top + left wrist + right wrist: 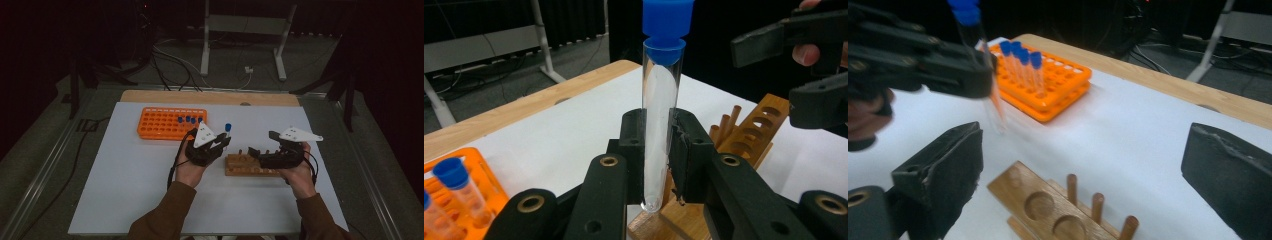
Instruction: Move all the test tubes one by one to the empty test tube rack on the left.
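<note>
My left gripper (223, 141) is shut on a clear test tube with a blue cap (228, 128), held upright above the left end of a wooden rack (244, 169). In the left gripper view the tube (659, 100) stands pinched between the two pads, its round bottom hanging free over the wooden rack (751, 127). My right gripper (261, 144) hovers open over the wooden rack (1048, 207), with nothing between its jaws. The right gripper view has the tube (994, 107) blurred, to the left and beyond its jaws.
An orange rack (160, 125) at the back left of the white table top (125, 190) holds several blue-capped tubes (189, 120). Bare wooden pegs (1098, 205) rise from the wooden rack. Cables and a metal stand lie on the floor beyond the table.
</note>
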A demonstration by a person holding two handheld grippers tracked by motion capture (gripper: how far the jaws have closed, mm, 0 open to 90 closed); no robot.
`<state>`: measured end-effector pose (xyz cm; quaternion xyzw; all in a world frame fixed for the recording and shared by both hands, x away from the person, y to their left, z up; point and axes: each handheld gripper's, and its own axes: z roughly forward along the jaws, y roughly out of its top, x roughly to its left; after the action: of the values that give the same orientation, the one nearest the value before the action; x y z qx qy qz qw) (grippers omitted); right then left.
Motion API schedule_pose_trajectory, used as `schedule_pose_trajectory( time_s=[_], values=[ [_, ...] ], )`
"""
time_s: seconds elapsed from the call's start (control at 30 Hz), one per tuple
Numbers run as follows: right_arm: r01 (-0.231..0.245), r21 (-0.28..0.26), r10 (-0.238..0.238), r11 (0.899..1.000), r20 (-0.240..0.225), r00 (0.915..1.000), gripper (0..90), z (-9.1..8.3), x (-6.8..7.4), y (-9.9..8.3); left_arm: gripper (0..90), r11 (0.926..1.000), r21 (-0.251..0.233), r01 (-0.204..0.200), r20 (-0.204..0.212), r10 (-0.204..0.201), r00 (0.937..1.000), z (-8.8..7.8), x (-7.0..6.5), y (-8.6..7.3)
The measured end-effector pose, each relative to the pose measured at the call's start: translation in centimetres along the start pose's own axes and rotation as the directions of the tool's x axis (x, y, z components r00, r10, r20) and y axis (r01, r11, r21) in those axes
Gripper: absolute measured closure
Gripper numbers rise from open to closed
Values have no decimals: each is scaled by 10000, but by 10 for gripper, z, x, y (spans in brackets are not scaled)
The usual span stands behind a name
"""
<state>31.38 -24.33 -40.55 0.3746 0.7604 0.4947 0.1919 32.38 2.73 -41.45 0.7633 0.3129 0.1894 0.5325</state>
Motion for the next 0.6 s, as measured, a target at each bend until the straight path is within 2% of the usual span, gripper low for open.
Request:
schedule_pose_trajectory(
  time_s=[0.2, 0.37, 0.6],
  values=[
    [-126, 162, 121, 9998, 274, 9996, 0, 3, -5, -5, 786, 9995, -143, 275, -175, -277, 9995, -7, 10, 1],
    [-211, 260, 196, 9994, 571, 9982, 0, 3, -10, -9, 786, 9992, -217, 348, -379, -356, 9986, -13, 17, 1],
    [-341, 158, 330, 9993, 624, 9975, 0, 0, -15, -12, 785, 9990, -264, 367, -764, -386, 9963, -25, 27, 1]
  ],
)
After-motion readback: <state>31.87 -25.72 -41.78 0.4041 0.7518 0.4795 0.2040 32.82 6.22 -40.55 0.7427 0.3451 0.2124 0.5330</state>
